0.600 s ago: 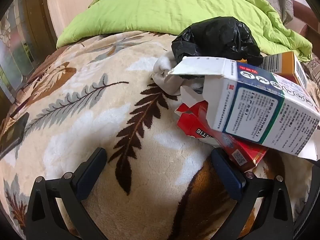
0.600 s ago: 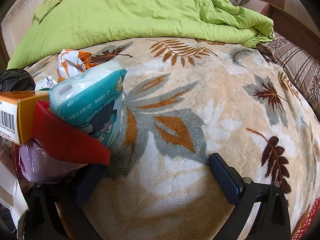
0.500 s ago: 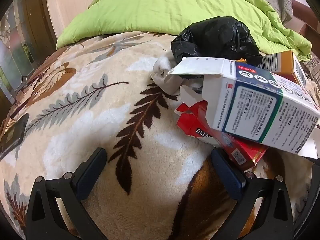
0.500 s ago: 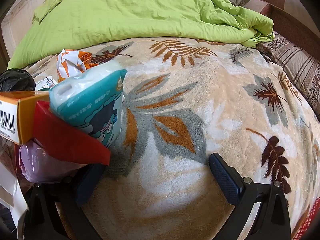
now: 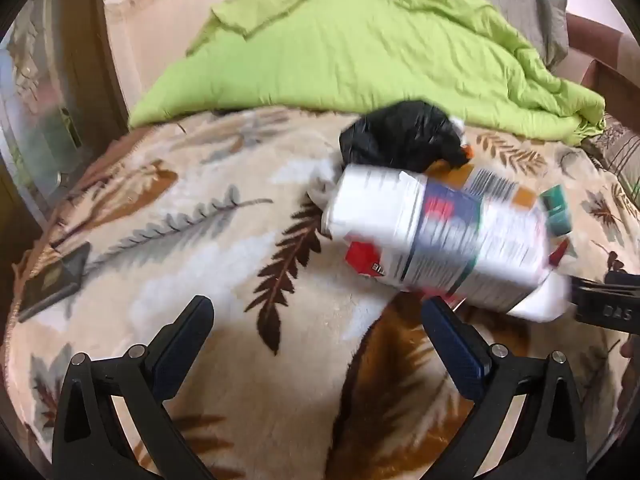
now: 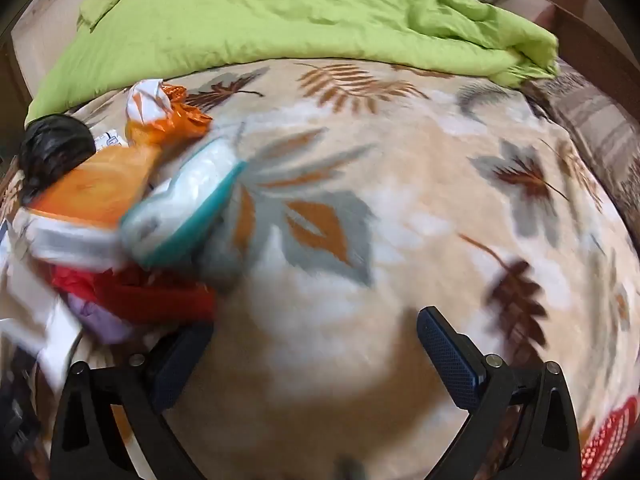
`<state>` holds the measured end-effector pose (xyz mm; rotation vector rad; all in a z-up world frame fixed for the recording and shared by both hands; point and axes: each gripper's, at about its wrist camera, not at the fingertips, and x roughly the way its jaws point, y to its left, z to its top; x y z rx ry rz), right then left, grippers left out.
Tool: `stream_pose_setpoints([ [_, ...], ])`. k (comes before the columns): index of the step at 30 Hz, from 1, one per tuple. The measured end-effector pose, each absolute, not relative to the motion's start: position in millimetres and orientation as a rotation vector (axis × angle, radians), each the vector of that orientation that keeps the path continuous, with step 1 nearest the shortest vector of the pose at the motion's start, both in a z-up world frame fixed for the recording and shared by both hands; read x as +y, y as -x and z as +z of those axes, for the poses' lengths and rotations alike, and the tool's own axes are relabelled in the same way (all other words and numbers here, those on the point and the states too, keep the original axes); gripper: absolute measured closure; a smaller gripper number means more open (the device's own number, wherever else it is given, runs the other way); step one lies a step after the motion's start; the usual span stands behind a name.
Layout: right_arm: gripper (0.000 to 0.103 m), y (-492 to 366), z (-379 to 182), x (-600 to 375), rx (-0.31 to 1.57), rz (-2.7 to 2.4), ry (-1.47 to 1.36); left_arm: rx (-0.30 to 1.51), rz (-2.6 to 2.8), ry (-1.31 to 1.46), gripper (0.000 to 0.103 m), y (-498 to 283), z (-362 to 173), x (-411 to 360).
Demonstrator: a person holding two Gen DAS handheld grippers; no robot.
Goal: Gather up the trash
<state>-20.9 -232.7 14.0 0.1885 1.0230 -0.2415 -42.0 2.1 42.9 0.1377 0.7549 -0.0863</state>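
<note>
A trash pile lies on the leaf-patterned blanket. In the left wrist view a white printed carton (image 5: 436,236) lies on a red box (image 5: 362,258), with a black plastic bag (image 5: 400,136) behind. My left gripper (image 5: 318,322) is open and empty, just in front of the pile. In the right wrist view the pile sits at left: an orange box (image 6: 96,192), a teal tissue pack (image 6: 188,216), a red wrapper (image 6: 156,300), an orange-white wrapper (image 6: 160,108) and the black bag (image 6: 52,148). My right gripper (image 6: 314,334) is open and empty beside the pile; its left finger sits under the red wrapper.
A green quilt (image 5: 360,48) covers the far half of the bed. A dark phone-like slab (image 5: 52,280) lies at the blanket's left edge. A wooden bed frame (image 6: 592,36) and a striped pillow (image 6: 600,128) are at right. Open blanket (image 6: 400,220) spreads right of the pile.
Both grippers have pulled back and lifted a little, so the pile looks farther off. Both views are blurred by motion. The carton and the tissue pack look tilted differently.
</note>
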Motion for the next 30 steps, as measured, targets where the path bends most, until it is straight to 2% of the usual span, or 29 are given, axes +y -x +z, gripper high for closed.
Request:
stream_pose_setpoints([
  [8, 0.000, 100, 56, -238, 0.849, -0.297, -0.143, 0.566, -0.072, -0.177, 0.000, 99, 75, 3],
  [17, 0.000, 194, 106, -204, 0.547, -0.253, -0.022, 0.456, -0.078, -0.170, 0.000, 196, 91, 27],
  [23, 0.000, 250, 113, -192, 0.454, -0.231, 0.014, 0.421, -0.099, -0.113, 0.000, 241, 95, 31],
  [30, 0.000, 277, 115, -190, 0.375, -0.196, -0.013, 0.352, -0.124, -0.140, 0.000, 248, 99, 23],
])
